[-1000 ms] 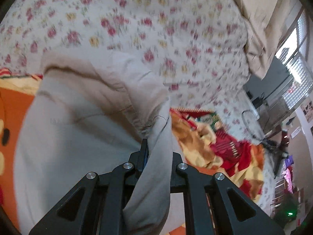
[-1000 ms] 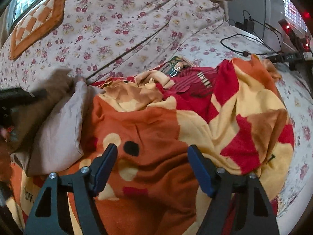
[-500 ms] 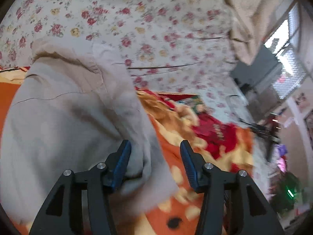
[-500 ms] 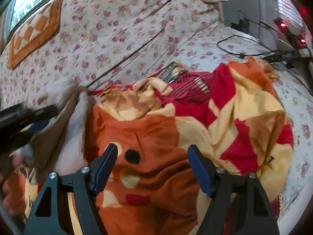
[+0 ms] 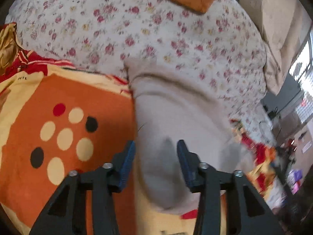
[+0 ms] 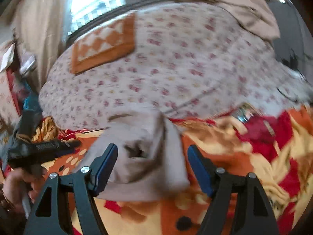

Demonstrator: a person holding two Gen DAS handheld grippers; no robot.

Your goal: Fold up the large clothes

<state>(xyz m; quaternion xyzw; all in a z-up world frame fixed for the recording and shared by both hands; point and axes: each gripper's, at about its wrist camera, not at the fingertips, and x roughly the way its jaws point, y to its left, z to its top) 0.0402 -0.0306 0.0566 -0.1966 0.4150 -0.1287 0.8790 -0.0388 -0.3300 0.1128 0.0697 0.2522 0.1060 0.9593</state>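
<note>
Beige garment (image 5: 176, 113) lies between both jaws, ungripped.

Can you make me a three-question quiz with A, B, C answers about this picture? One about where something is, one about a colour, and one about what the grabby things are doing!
1. Where does the beige garment lie?
A. On the orange blanket
B. On a chair
C. On the floor

2. What colour are the flowers on the floral sheet?
A. Blue
B. Green
C. Pink-red

3. How is the left tool set?
A. Shut on the garment
C. Shut on the blanket
B. Open, garment between its fingers

Answers:
1. A, the garment's lower part rests on the blanket, its top reaching the sheet.
2. C, small pink-red blossoms cover the pale sheet.
3. B, both blue pads stand apart with nothing pinched; the right tool is open too.
</note>
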